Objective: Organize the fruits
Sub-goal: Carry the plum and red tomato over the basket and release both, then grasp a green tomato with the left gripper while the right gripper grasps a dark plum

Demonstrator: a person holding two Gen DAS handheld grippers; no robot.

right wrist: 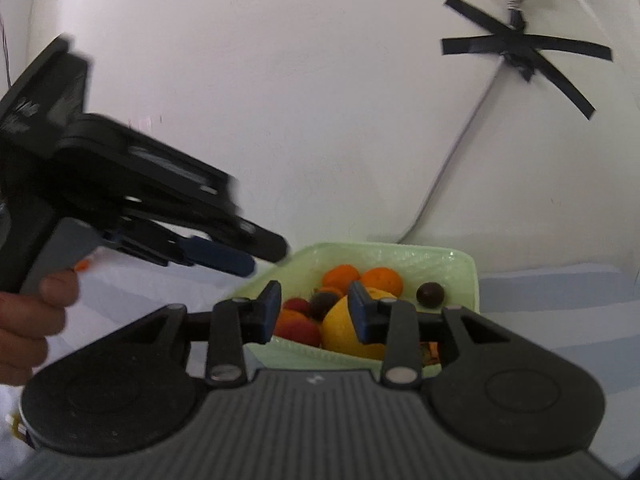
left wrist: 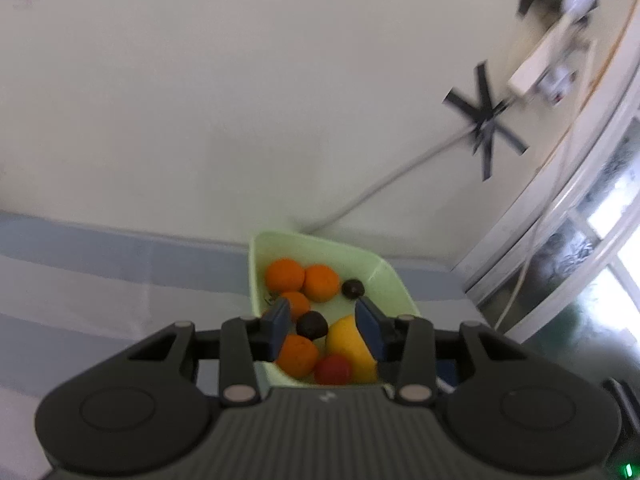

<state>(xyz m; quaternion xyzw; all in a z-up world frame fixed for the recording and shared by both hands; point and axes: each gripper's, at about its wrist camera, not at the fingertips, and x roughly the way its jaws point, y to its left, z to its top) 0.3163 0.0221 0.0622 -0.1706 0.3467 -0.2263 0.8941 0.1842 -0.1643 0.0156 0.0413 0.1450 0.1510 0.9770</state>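
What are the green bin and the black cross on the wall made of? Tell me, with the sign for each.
Green bin: probably thin moulded plastic, pale and smooth; its back wall glints and lets light through. Black cross: looks like matte adhesive tape, in flat overlapping strips with cut ends pinning a cable to the wall.

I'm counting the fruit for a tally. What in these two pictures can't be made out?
- Left wrist view: the near end of the green tray is hidden behind the left tool.
- Right wrist view: the right tool covers fruit beside the yellow fruit.
- Right wrist view: the left tool is motion-blurred.
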